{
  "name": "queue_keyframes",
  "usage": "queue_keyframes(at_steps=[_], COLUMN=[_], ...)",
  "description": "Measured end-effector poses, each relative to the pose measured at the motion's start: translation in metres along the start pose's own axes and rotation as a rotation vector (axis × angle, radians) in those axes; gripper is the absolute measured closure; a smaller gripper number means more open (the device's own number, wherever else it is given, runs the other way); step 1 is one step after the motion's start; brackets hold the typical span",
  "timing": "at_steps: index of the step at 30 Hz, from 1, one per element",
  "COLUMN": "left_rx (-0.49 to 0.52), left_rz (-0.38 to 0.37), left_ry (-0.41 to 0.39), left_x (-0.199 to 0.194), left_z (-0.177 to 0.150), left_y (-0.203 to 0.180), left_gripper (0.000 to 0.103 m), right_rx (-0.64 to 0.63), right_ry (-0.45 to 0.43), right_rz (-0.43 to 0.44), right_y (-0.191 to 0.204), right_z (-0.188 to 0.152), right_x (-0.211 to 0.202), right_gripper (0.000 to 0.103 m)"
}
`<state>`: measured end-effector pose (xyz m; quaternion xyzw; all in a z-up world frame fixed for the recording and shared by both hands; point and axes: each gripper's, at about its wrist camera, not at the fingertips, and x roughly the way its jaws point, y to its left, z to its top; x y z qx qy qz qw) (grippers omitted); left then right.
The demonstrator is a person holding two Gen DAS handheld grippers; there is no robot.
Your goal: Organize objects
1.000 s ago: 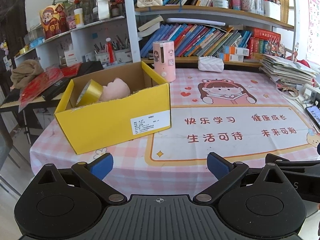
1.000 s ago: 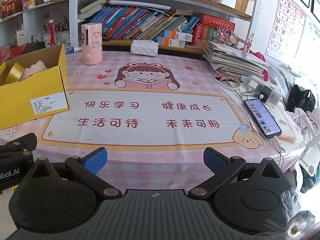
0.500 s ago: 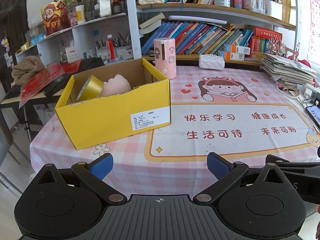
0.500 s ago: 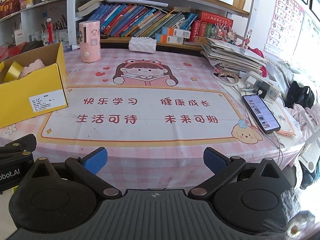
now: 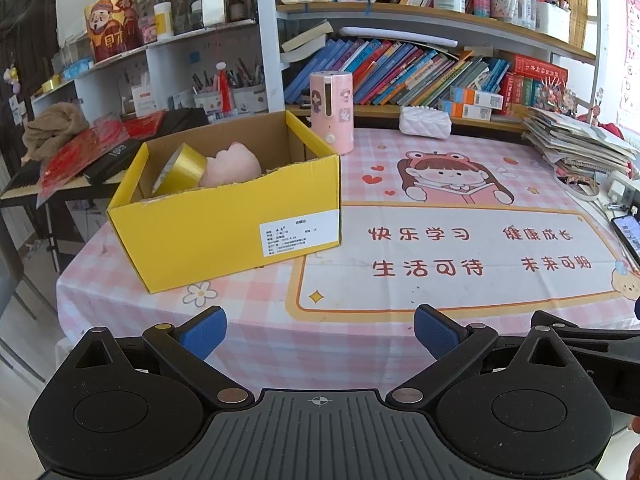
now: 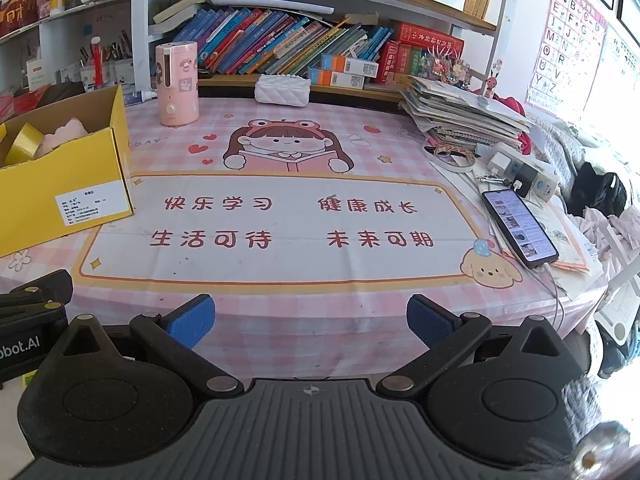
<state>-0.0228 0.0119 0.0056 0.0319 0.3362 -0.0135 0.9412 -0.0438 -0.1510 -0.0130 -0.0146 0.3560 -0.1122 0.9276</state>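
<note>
Jaws of left gripper (image 5: 319, 334) and right gripper (image 6: 307, 322) are spread, nothing held. Yellow box (image 5: 224, 216) is located ahead-left, nearer the left gripper.

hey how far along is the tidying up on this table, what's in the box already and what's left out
Done: the gold tape roll and pink plush toy lie inside the yellow box. In hand: nothing; the left gripper and right gripper are both open and empty at the table's near edge. Possibly left: the pink cylinder and white pouch still stand on the tablecloth.
</note>
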Motion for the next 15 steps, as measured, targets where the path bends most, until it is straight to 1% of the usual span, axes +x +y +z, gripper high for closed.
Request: queue_keyframes(at_steps=[15], left_rx=[0.0], left_rz=[0.003], left_ry=[-0.003], left_x=[0.0011], left_z=[0.0012], left_y=[-0.0012], left_gripper=[0.002], right_rx=[0.002], right_ry=[0.001], right_rz=[0.002], right_y=[0.0017], right_z=[0.0008], right_x=[0.0005], right_gripper=[0.0])
